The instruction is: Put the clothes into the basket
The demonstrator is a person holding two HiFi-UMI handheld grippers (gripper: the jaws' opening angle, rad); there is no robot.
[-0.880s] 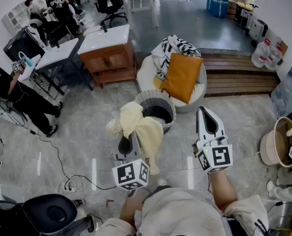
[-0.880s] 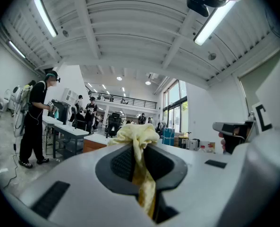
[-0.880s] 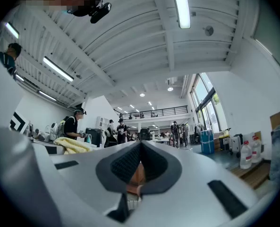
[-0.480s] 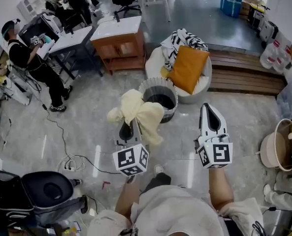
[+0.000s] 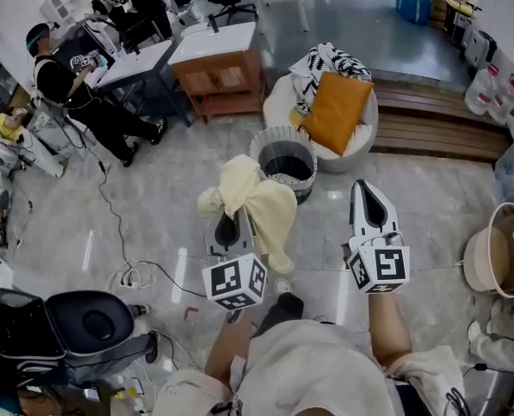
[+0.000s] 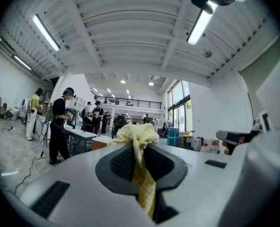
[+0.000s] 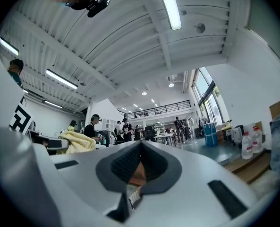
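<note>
Left gripper [image 5: 229, 232] clamped on pale yellow cloth [image 5: 257, 202]; cloth bunched over the jaw tips, tail hanging down the near side; its far edge overlaps the near rim of the basket [image 5: 266, 142] in head view; right gripper [image 5: 364, 194] jaws together, nothing in them, well apart to the right; bare floor [image 5: 165, 202] left of basket; orange cushion [image 5: 336, 111] just behind it.

Left claw [image 6: 140, 162] clamped on pale yellow cloth [image 6: 139, 141], bunched above its tips, person [image 6: 59, 124] standing at left
</note>
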